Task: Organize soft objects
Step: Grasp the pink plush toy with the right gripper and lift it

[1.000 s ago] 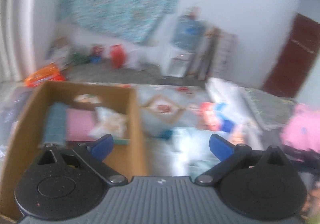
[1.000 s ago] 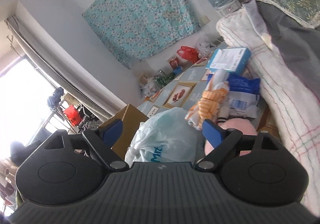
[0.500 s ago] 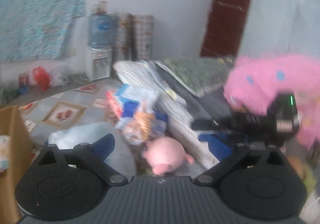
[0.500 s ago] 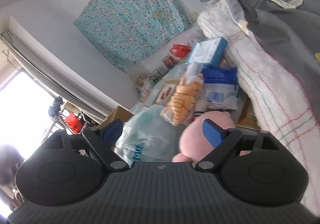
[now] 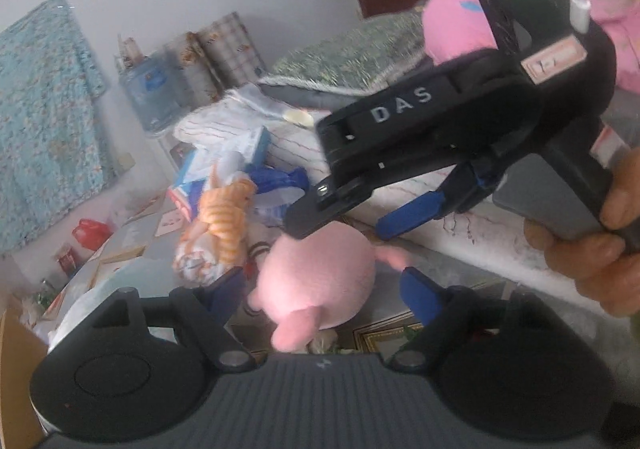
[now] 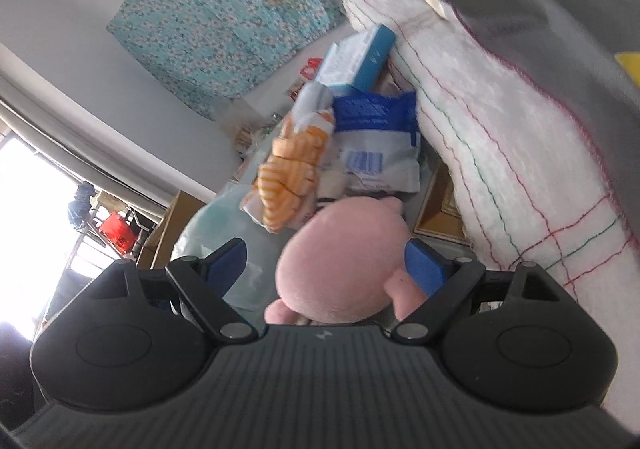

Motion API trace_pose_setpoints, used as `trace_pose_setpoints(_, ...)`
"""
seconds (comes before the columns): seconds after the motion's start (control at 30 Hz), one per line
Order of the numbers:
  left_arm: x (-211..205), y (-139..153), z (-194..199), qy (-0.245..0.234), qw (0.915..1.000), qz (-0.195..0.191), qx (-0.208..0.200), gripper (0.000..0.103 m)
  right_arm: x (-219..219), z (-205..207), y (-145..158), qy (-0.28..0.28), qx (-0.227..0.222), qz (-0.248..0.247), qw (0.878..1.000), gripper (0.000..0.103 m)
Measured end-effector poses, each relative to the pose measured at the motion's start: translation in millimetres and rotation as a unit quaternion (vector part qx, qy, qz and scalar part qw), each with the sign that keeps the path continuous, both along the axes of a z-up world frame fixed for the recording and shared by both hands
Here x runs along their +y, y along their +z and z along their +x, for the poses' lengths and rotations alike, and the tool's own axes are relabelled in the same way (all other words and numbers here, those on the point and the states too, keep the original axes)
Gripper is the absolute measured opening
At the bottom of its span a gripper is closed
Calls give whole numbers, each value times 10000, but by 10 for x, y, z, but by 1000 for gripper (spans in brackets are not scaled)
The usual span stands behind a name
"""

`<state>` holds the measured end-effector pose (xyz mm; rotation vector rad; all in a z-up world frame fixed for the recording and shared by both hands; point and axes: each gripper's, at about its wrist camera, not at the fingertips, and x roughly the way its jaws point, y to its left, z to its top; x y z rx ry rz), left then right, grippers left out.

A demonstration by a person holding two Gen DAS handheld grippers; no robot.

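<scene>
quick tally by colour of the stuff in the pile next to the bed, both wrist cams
Pink: 1, plush toy
Orange striped: 1, rolled cloth bundle
Blue and white: 2, plastic pack, carton box
Pale translucent: 1, plastic bag
Total: 5

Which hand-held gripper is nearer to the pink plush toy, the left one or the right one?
Right. The right hand-held gripper already has the pink plush toy between its open fingers. The left hand-held gripper, its jaws closing, is just short of the toy, fingertips at its sides.
</scene>
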<state>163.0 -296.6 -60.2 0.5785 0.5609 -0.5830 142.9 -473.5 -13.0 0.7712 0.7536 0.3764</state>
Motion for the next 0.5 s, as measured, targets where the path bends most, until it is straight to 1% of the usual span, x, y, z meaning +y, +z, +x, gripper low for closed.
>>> trace_pose_setpoints(0.1,-73,-95,85,13,9998,194,49,86,24,37,-53,70,21,25,10000,87)
trace_pose_setpoints(0.23,-160,-176,152,-19,9995,303,98,83,48,56,-69,153,1,55,9999,87)
trace_pose_setpoints(0.37,-243,-241,176,68,9982,583,-152,82,43,66,-76,262,5,206,9994,87)
trace_pose_setpoints(0.43,-265,-261,185,87,9978,625,-205,81,35,70,-88,286,17,295,9992,87)
trace_pose_setpoints(0.5,-271,-277,192,129,9974,650,-280,77,29,68,-93,317,-11,344,9989,87)
